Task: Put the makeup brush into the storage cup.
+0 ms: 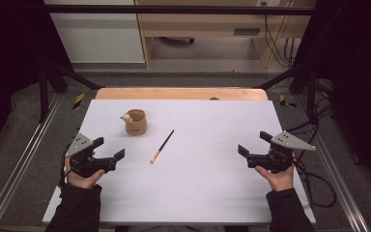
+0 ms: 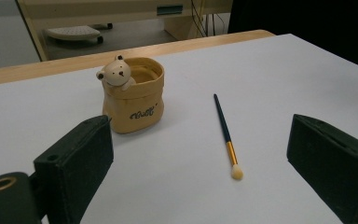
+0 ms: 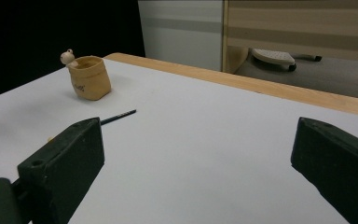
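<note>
My left tool (image 1: 109,148) and right tool (image 1: 254,143) both hang open and empty over the desk (image 1: 207,193). The brush (image 1: 162,146) lies flat between them, near the cup (image 1: 136,122).

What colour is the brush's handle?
The brush has a dark blue-black handle, a gold ferrule and a cream tip, clearest in the left gripper view.

We find open white table sheet (image 1: 198,193) between our grippers; only the tan bear-trimmed ceramic cup (image 1: 136,122) and thin dark-handled brush (image 1: 162,146) stand ahead, near each other
</note>
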The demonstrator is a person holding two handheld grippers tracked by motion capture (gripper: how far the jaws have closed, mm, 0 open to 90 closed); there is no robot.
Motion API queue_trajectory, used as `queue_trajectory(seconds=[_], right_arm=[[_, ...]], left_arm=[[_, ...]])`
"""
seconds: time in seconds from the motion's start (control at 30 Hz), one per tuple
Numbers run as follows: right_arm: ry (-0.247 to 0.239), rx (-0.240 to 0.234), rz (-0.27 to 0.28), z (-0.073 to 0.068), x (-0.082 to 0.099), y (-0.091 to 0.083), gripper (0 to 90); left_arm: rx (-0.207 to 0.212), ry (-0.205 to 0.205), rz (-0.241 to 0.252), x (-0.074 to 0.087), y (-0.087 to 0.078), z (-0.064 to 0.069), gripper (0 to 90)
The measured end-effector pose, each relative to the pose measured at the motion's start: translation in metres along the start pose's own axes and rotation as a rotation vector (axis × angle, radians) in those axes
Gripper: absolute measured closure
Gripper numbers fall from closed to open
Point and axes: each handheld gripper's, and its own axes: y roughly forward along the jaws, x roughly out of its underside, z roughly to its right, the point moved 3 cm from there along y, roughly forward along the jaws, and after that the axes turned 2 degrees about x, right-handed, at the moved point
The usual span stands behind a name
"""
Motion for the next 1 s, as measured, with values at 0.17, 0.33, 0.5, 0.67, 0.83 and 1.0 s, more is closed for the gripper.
queue_trajectory(seconds=[0.17, 0.33, 0.5, 0.67, 0.83, 1.0], right_arm=[[0.002, 0.0, 0.006, 0.001, 0.0, -0.001, 3.0], [0.0, -0.005, 0.0, -0.001, 0.0, -0.001, 3.0], [0.0, -0.004, -0.004, -0.002, 0.001, 0.001, 3.0], [-0.002, -0.01, -0.014, -0.004, 0.002, 0.004, 2.9], [-0.01, -0.011, -0.016, -0.007, 0.001, 0.006, 2.9], [-0.017, -0.013, -0.026, -0.01, 0.0, 0.008, 3.0]], left_arm=[[0.001, 0.003, -0.005, 0.0, 0.0, 0.001, 6.6], [-0.002, 0.003, -0.007, -0.001, 0.001, 0.002, 6.9], [0.004, 0.011, -0.008, -0.004, 0.003, 0.005, 7.3], [0.009, 0.021, -0.023, -0.007, 0.009, 0.01, 7.6], [0.017, 0.037, -0.04, -0.009, 0.016, 0.017, 8.1], [0.02, 0.053, -0.071, -0.012, 0.026, 0.021, 8.5]])
